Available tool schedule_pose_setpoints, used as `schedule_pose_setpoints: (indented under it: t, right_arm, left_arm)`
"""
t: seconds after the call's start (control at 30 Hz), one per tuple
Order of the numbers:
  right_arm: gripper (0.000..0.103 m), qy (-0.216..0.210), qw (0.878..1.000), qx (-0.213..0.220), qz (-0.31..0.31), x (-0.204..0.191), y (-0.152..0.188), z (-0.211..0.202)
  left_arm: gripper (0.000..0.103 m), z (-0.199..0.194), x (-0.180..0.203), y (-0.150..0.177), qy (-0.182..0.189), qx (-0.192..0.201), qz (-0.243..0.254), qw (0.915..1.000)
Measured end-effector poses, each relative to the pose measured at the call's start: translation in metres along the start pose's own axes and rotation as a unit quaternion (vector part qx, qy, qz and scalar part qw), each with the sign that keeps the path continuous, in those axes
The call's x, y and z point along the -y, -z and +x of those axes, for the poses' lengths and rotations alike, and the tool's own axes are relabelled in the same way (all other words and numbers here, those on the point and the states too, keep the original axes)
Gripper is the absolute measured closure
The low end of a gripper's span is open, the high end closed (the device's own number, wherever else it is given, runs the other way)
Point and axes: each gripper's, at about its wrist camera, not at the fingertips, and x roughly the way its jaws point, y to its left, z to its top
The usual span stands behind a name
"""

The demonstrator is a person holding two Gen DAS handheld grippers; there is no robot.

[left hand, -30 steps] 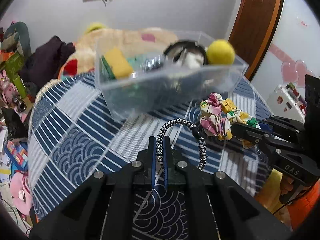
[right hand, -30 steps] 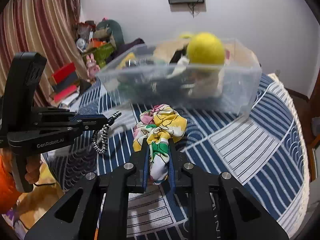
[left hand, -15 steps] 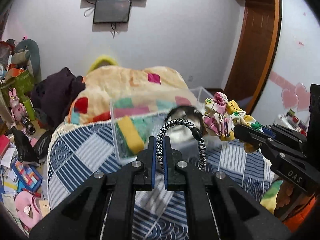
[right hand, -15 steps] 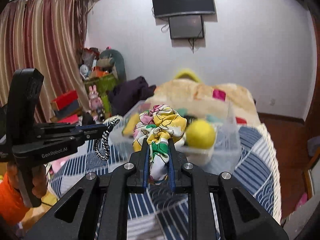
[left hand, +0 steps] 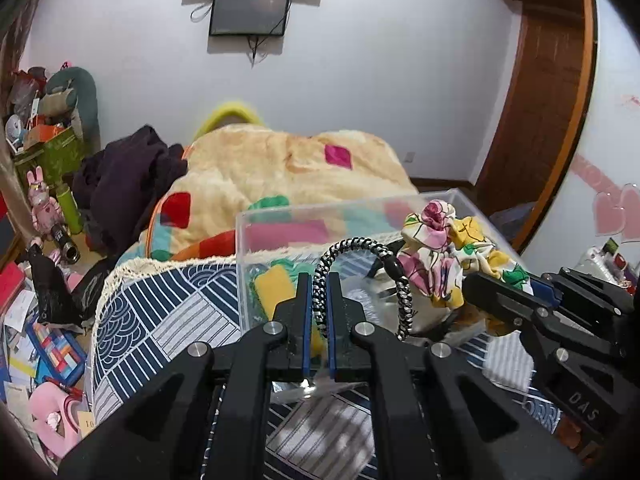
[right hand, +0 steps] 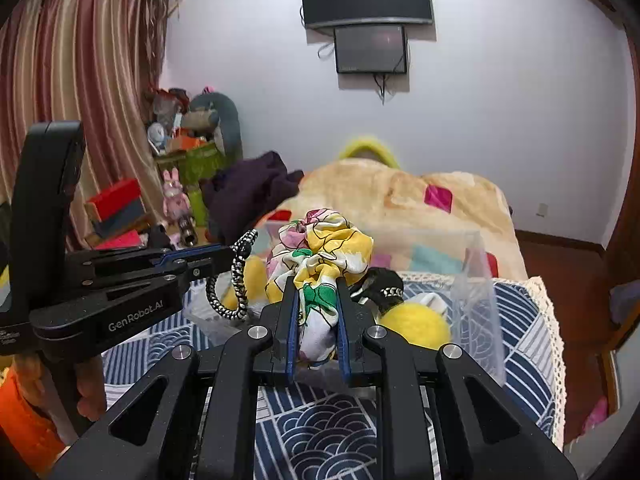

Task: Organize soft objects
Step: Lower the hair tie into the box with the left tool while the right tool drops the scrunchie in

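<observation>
Right now both grippers are hanging over the clear plastic bin [left hand: 360, 216], each carrying something soft. Low in the middle of the left wrist view, the left gripper [left hand: 317, 292] is pinching a black-and-white braided hair tie [left hand: 362, 246], its jaws squeezed almost together on one end of the cord while the rest is arching up and curling down to the right. On the right side of that same view, the right gripper [left hand: 496, 300] is poking in from the edge, gripping a floral scrunchie [left hand: 448, 248] that is sitting right over the bin's near right corner.

Switching to the right wrist view, the right gripper [right hand: 317, 320] is sitting at bottom centre with its jaws narrowed onto the scrunchie [right hand: 320, 248], the fabric bunching out above the fingertips. The left gripper [right hand: 216, 258] is reaching in from the left edge, the hair tie [right hand: 236, 280] dangling from its tip, just beside the scrunchie but not touching it.

Inside the bin [right hand: 476, 280], a yellow pom-pom ball [right hand: 416, 320] is lying toward the right, with a black band [right hand: 384, 284] just behind it. The bin is standing on a bed with a blue patterned cover [right hand: 328, 432], and a cream blanket [right hand: 400, 192] is heaped beyond it.
</observation>
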Motion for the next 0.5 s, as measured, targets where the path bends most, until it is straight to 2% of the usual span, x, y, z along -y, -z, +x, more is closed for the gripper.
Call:
schedule_pose_setpoints:
  t: [0.23, 0.37, 0.5]
  right_arm:
    - [0.087, 0.004, 0.999, -0.04, -0.003, 0.001, 0.011, 0.025]
    - [0.086, 0.007, 0.999, -0.045, -0.007, 0.0, 0.013, 0.026]
    - [0.079, 0.007, 0.999, -0.047, -0.007, 0.002, 0.012, 0.023]
  left_arm:
    - [0.098, 0.026, -0.001, 0.007, -0.013, -0.029, 0.011, 0.9994]
    - [0.098, 0.026, 0.004, 0.01, -0.019, -0.028, 0.023, 0.9992]
    - [0.097, 0.02, 0.006, 0.011, -0.015, -0.026, 0.023, 0.9993]
